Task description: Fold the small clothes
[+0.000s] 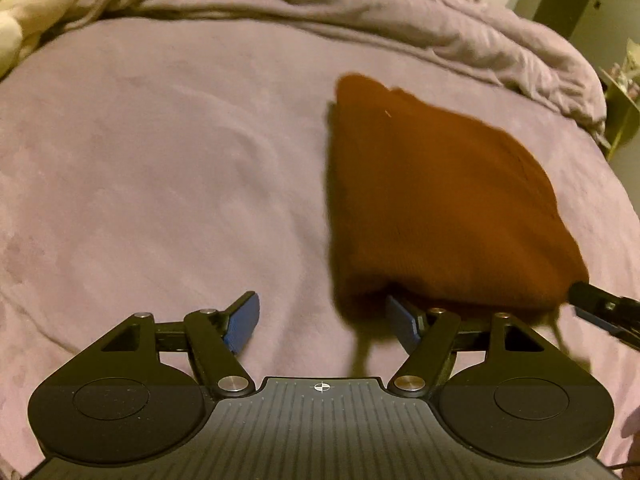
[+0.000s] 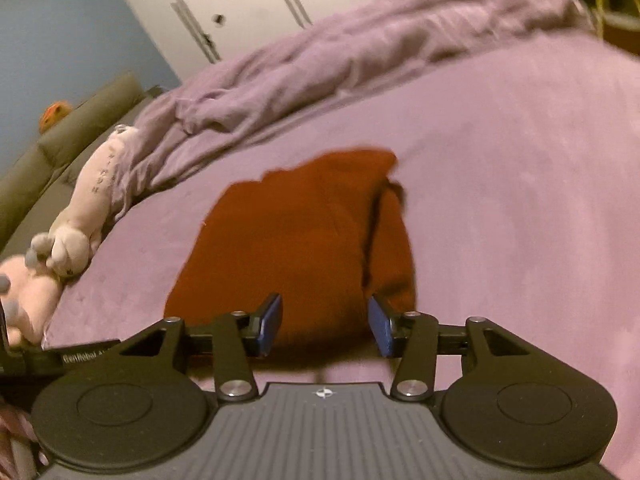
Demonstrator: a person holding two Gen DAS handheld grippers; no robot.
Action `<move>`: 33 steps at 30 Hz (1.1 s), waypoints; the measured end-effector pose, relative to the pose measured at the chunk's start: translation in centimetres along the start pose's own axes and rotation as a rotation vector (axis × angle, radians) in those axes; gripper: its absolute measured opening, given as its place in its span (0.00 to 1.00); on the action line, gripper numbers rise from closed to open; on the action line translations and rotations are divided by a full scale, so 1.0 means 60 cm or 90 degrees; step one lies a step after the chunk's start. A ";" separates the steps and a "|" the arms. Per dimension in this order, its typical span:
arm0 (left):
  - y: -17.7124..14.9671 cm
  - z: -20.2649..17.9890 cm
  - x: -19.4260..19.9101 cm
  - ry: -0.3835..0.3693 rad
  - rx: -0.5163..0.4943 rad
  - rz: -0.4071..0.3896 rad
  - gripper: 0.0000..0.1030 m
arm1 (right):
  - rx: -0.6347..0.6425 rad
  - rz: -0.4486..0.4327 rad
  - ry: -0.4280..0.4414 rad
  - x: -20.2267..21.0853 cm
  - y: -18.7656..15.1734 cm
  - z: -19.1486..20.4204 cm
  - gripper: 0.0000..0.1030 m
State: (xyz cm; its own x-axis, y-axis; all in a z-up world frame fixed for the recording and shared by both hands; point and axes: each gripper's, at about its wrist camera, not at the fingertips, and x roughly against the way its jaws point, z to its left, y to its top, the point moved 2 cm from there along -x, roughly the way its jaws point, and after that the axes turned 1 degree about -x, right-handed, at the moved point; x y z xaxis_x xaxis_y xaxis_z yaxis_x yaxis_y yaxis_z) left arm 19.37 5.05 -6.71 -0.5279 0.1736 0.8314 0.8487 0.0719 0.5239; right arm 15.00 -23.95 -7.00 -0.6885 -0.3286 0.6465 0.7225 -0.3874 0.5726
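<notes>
A rust-red garment [image 1: 440,200] lies folded in a compact bundle on the lilac bed sheet [image 1: 160,160]. My left gripper [image 1: 323,322] is open just before the bundle's near left corner; its right blue pad [image 1: 402,322] sits by the cloth's edge and nothing is between the pads. In the right wrist view the same garment [image 2: 300,240] lies straight ahead. My right gripper [image 2: 325,325] is open, with the bundle's near edge between its blue pads [image 2: 270,324], which do not press on it. A fingertip of the right gripper [image 1: 600,308] shows at the bundle's near right corner.
A crumpled lilac duvet [image 1: 360,12] is heaped along the far side of the bed. Plush toys [image 2: 80,216] lie at the bed's left edge beside an olive cushion [image 2: 80,120]. White wardrobe doors [image 2: 280,0] stand behind. Part of the left gripper [image 2: 40,356] shows at the right wrist view's left edge.
</notes>
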 end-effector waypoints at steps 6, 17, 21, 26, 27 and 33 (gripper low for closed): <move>0.004 -0.026 -0.013 0.026 -0.006 0.010 0.75 | -0.055 0.010 0.016 -0.013 -0.002 -0.010 0.45; 0.020 -0.029 -0.028 0.066 -0.005 0.032 0.75 | -0.037 0.025 -0.030 -0.040 0.002 -0.006 0.25; 0.024 -0.020 -0.035 0.077 0.002 0.040 0.81 | 0.000 0.024 -0.052 -0.045 0.000 -0.001 0.24; 0.019 -0.004 -0.050 0.108 0.012 0.066 0.95 | 0.079 0.024 -0.114 -0.046 -0.001 0.018 0.33; 0.016 -0.001 -0.047 0.107 0.017 0.069 0.95 | 0.097 0.024 -0.133 -0.041 -0.001 0.025 0.37; -0.014 -0.009 -0.008 0.156 -0.041 0.057 0.98 | 0.160 0.082 -0.210 -0.013 -0.027 0.050 0.53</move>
State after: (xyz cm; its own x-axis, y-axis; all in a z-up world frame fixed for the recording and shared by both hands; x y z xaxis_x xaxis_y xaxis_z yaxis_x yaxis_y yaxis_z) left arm 18.90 4.36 -7.45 -0.4486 -0.0667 0.8912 0.8931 0.0031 0.4498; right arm 14.56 -20.47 -6.90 -0.5642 -0.0516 0.8240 0.8222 -0.1254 0.5552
